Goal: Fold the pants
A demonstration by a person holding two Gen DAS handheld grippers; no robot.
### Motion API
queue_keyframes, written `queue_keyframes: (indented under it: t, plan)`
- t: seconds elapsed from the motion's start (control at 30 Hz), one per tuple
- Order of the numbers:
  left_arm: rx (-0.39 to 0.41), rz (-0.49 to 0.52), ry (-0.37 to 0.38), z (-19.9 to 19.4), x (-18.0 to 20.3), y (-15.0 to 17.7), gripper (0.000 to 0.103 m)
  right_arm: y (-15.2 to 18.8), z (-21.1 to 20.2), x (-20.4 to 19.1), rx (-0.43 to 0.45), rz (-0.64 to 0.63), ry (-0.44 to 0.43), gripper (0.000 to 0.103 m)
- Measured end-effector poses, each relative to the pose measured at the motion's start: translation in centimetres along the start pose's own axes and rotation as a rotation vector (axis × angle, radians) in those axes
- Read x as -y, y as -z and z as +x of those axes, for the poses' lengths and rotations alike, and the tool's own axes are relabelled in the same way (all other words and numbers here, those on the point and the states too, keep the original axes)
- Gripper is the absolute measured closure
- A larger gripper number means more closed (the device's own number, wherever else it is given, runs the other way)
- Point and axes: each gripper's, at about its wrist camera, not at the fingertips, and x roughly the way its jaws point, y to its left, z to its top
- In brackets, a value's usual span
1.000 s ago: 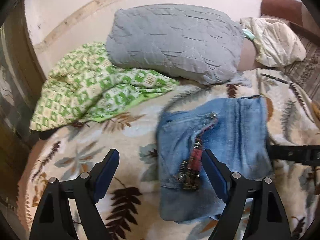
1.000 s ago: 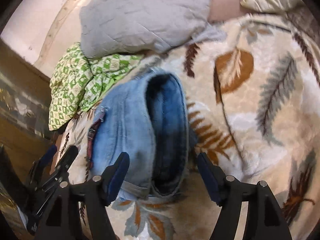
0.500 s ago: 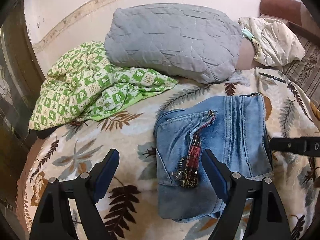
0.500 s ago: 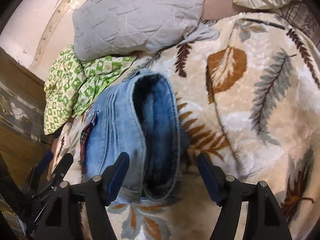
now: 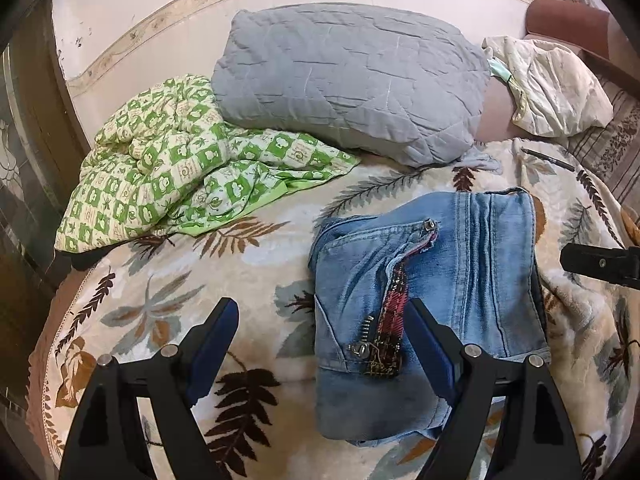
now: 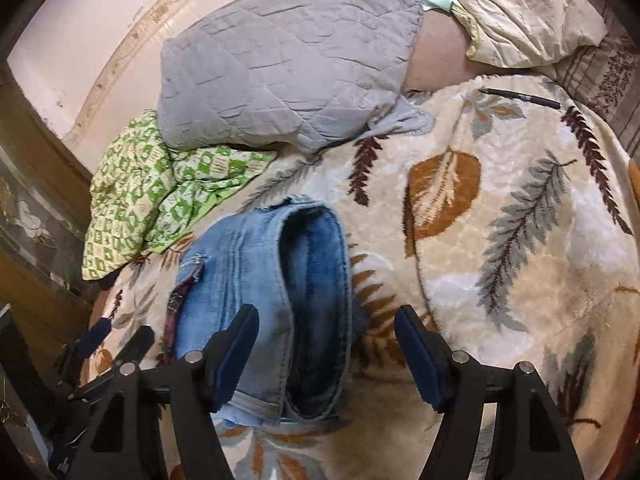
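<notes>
Your left gripper (image 5: 322,342) hangs wide open above the leaf-print blanket (image 5: 168,300), holding nothing; its right finger (image 5: 430,346) overlaps the near edge of the jeans (image 5: 448,280) in view, but contact cannot be told. Your right gripper (image 6: 326,346) is wide too and empty, jaws either side of the bundle's near end. The jeans lie folded into a compact rectangle on the blanket, long axis running from you toward the grey pillow (image 5: 352,76), open fly and plaid lining (image 5: 394,320) facing up. No containers show; a pen (image 6: 520,98) lies well apart.
</notes>
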Motion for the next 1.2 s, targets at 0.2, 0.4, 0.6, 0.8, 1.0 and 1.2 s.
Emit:
queue_keyframes:
  t: [0.2, 0.4, 0.6, 0.8, 1.0, 1.2]
  plan:
    - [0.016, 0.002, 0.0, -0.3, 0.0, -0.1, 0.018, 0.1, -0.5, -1.0, 0.021, -0.042, -0.019, 0.029]
    - [0.021, -0.026, -0.006, -0.4, -1.0, -0.2, 0.018, 0.6, -1.0, -1.9, 0.048, -0.078, 0.026, 0.029]
    - [0.008, -0.056, -0.001, 0.2, -1.7, -0.5, 0.018, 0.9, -0.7, -2.6, 0.027, -0.094, 0.004, 0.029]
    - [-0.045, -0.086, 0.036, 1.4, -2.0, -0.4, 0.018, 0.9, 0.2, -2.3, -0.024, -0.055, -0.038, 0.029]
    - [-0.03, -0.083, 0.035, 1.1, -1.9, -0.5, 0.018, 0.8, 0.1, -1.7, -0.019, -0.026, -0.034, 0.029]
    - [-0.039, -0.088, 0.035, 1.4, -2.1, -0.4, 0.018, 0.8, 0.2, -1.5, -0.023, -0.024, -0.03, 0.029]
